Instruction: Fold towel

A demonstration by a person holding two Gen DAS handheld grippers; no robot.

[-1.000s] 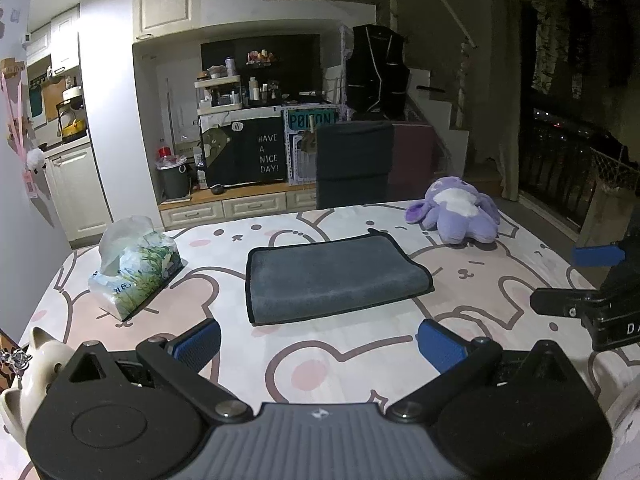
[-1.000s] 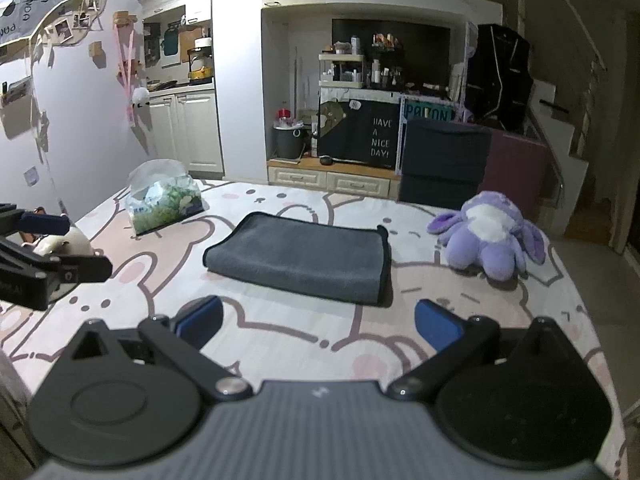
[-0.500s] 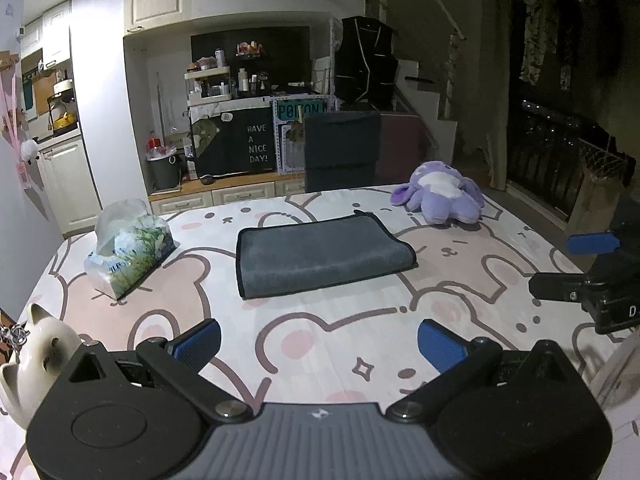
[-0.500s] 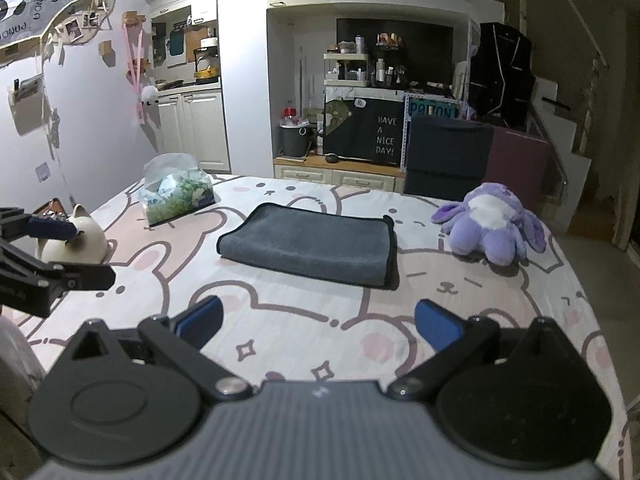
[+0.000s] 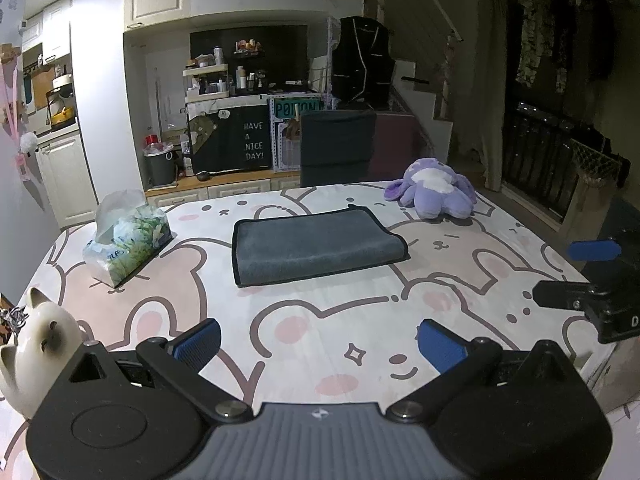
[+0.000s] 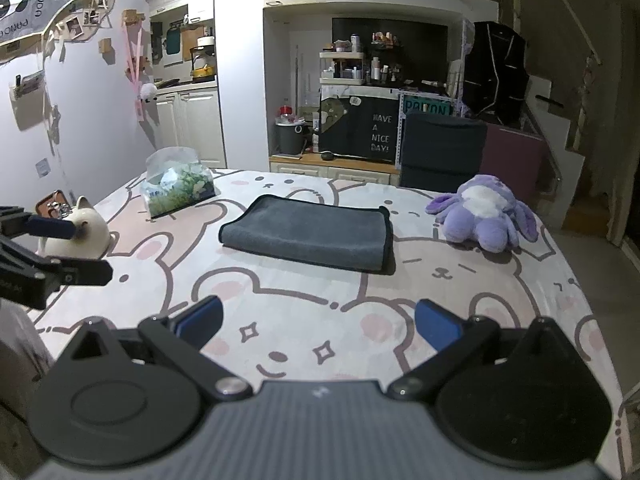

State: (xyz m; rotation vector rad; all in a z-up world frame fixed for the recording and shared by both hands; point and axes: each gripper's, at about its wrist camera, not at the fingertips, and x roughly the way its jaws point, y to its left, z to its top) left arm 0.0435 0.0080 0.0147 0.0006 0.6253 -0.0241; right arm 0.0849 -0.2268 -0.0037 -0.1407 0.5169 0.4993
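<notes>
**Folded towel on the table, both grippers released**

Left wrist view: the left gripper (image 5: 318, 338) is above the near edge of the table (image 5: 304, 320), and its blue-padded fingers (image 5: 199, 339) are spread wide with nothing between them. The grey towel (image 5: 316, 243) lies folded flat in the middle of the table, well apart from the gripper. A tissue pack (image 5: 126, 238) is to the left of the towel, a purple plush toy (image 5: 434, 194) is at the far right, and a white cat figurine (image 5: 38, 344) stands at the near left edge. The right gripper (image 5: 576, 272) shows at the right border.

Right wrist view: the right gripper (image 6: 318, 326) is also released and holds nothing. The towel (image 6: 308, 238) lies ahead of it, with the plush toy (image 6: 486, 214) on the right, the tissue pack (image 6: 178, 188) on the left. The left gripper (image 6: 60, 248) enters from the left, in front of the cat figurine (image 6: 80, 234), its fingers apart.
</notes>
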